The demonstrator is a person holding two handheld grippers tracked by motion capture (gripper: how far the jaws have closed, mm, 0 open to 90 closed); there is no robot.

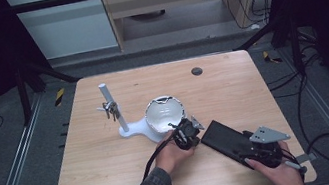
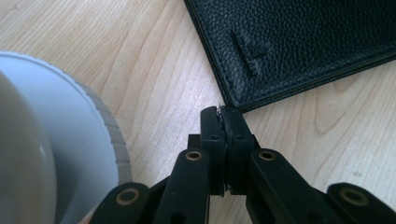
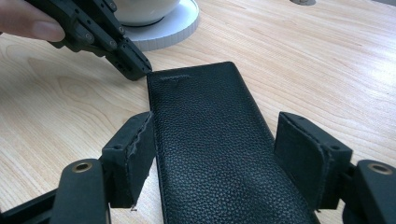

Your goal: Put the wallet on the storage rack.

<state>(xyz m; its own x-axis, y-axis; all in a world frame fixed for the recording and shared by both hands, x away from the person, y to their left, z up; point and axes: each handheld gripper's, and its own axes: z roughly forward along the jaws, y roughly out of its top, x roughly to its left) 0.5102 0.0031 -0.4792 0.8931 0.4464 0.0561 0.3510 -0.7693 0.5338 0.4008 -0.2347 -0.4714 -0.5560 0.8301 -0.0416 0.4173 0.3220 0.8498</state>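
Note:
A black leather case (image 1: 224, 141) lies flat on the wooden table (image 1: 115, 171), right of centre and near the front. My right gripper (image 1: 244, 148) straddles its near end; in the right gripper view the right gripper (image 3: 212, 126) has one pad (image 3: 135, 149) at the case's (image 3: 210, 154) left edge and the other a little off its right edge, so it is open. My left gripper (image 1: 197, 136) is shut, with its tips (image 2: 223, 114) at the case's (image 2: 303, 42) far corner and nothing seen between them. The left gripper (image 3: 133, 63) is also in the right gripper view.
A white bowl (image 1: 163, 113) sits on a white round base (image 2: 100, 140) just left of the left gripper. From that base rises a white post (image 1: 113, 108) with keys (image 1: 109, 109) hanging on it. A dark grommet (image 1: 196, 71) sits in the table's far side.

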